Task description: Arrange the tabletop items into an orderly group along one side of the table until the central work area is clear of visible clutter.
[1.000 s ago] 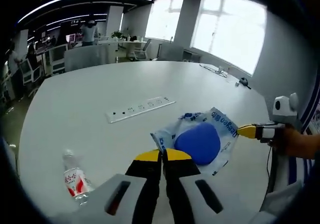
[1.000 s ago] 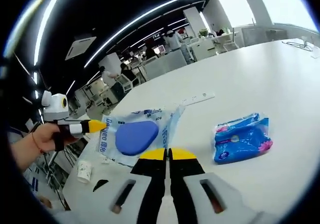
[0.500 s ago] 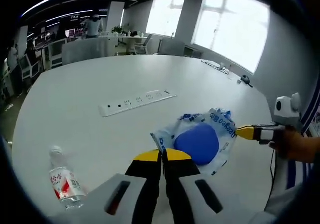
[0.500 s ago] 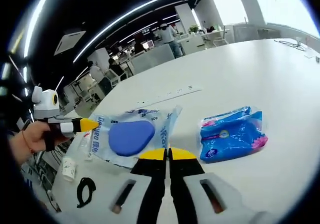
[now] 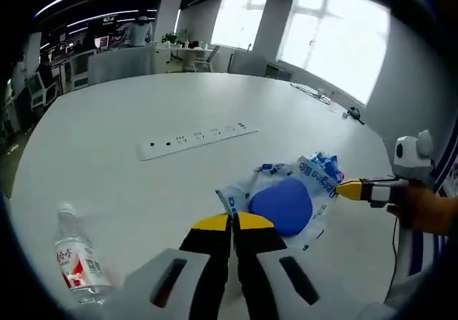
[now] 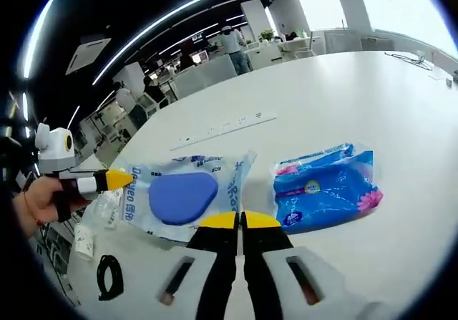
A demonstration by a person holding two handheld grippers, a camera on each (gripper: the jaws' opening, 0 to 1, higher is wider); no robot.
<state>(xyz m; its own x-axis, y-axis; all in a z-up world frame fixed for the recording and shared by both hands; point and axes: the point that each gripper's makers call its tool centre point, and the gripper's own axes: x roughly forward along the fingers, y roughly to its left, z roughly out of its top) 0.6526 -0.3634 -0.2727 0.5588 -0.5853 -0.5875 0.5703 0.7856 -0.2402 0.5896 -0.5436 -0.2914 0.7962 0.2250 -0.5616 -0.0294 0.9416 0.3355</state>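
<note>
The clear packet with the blue pad [image 5: 286, 202] is held at two opposite edges, stretched between the left gripper [image 5: 233, 222] and the right gripper [image 6: 238, 220], each clenched on the plastic film. In the left gripper view the right gripper's yellow tip [image 5: 352, 188] is seen at the packet's far right edge; in the right gripper view the left gripper's tip [image 6: 118, 180] is seen at its left edge. The packet appears to be in mid-carry, lifted or dragged just over the white table [image 5: 129, 112]. The next move is judged to call for a joint shift toward one side, then a release beside the blue tissue pack [image 6: 325, 187], which lies just right of the packet. A water bottle [image 5: 75, 263], a power strip [image 5: 197, 137] and a black cable loop [image 6: 109, 275] also wait on the table. An open-plan office with windows lies beyond.
</note>
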